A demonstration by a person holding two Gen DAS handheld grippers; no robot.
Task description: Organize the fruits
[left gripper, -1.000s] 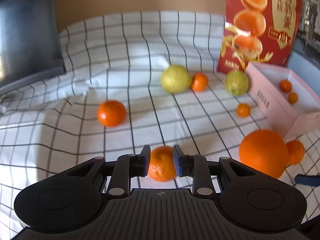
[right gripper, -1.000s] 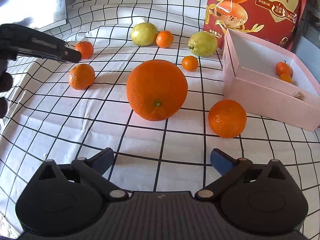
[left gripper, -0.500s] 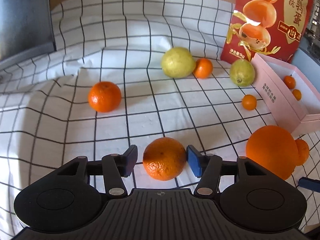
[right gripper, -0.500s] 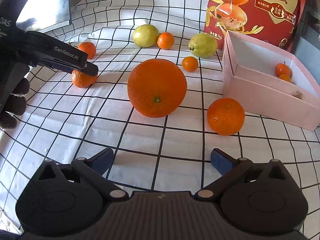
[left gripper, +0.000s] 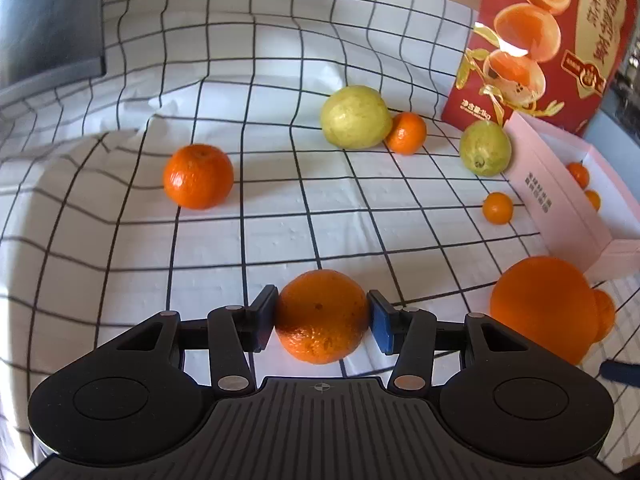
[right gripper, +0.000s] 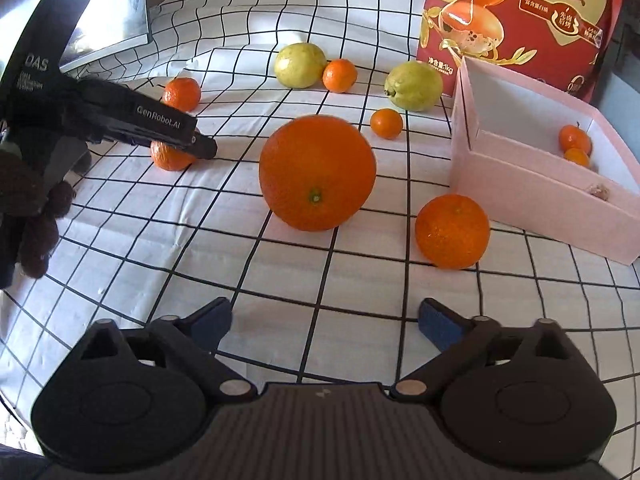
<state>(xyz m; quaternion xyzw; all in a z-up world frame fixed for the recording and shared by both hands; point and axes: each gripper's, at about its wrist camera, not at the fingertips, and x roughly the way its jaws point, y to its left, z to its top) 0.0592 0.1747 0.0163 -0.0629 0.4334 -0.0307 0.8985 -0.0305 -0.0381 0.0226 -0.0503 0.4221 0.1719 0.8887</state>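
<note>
Left gripper (left gripper: 322, 318) fingers closing, pads touching a tangerine (left gripper: 321, 316) on the tabletop (left gripper: 280, 236), its underside hidden; right gripper (right gripper: 324, 320) wide, closing, empty; big orange (right gripper: 317, 172) ahead.

My left tongs (right gripper: 200, 146) cover most of a mandarin (right gripper: 170, 158) left of the big orange (right gripper: 316, 172). From my left wrist that orange (left gripper: 548, 308) hides most of a smaller one (left gripper: 604, 314) behind it. Right of it, the pink box (right gripper: 520, 184) is cut by the frame edge; a brownish speck (right gripper: 599, 191) inside is too small to tell. The red bag (right gripper: 520, 20) behind runs off the top.
</note>
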